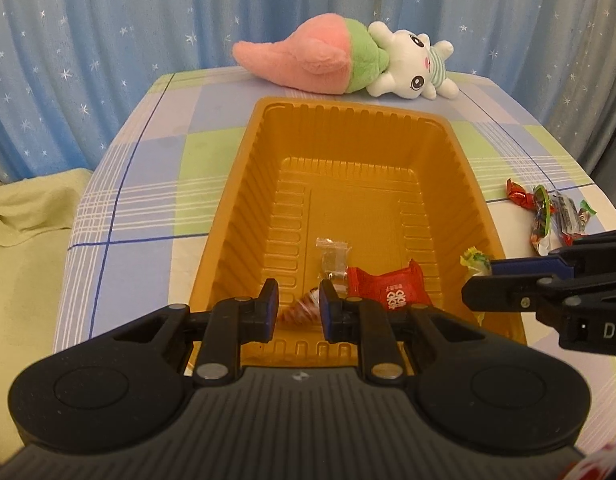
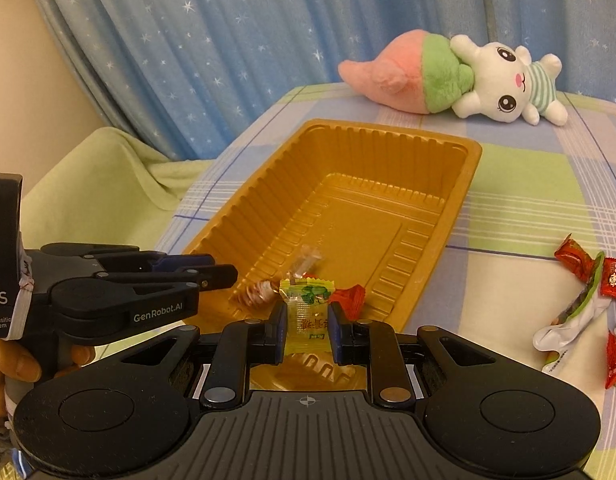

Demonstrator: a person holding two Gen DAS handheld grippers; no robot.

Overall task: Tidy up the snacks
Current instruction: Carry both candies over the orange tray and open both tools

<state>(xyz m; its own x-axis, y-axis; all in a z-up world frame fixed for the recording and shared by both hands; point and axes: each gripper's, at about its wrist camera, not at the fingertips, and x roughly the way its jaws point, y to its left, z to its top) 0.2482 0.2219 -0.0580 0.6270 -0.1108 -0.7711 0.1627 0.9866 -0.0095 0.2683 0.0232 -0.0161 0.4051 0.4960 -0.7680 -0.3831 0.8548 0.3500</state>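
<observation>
**Two candies hanging over the near end of the tray, with little margin for a clean drop**

The table point(image 1: 147, 184), covered in a checked cloth, is carrying the orange plastic tray point(image 1: 464, 184), and everything below is placed relative to that tray. Beyond its far rim a plush rabbit point(image 1: 408, 66) is lying, well clear of the work. To its right, loose wrapped snacks point(image 2: 580, 292) are waiting on the cloth, not yet sorted.

Inside the tray, at its near end, a red packet point(image 1: 388, 286) and a clear wrapper point(image 1: 334, 258) are already lying.

The right gripper point(image 2: 306, 330) is pinching a yellow-green candy point(image 2: 305, 312) between its fingers, over the tray's near rim. Judged from here, opening too early could be dropping the candy on the rim, letting it slide onto the cloth.

The left gripper point(image 1: 298, 308) is holding its fingers close together around a brown-striped candy point(image 1: 301, 308), blurred, above the tray's near left corner; whether the pads are truly pressing it I cannot tell for certain, though the narrow gap suggests a pinch. A weak grip there would be risking a fall outside the wall.

The two grippers are working near each other, so a sideways nudge could be knocking either candy loose or shifting the light tray.
</observation>
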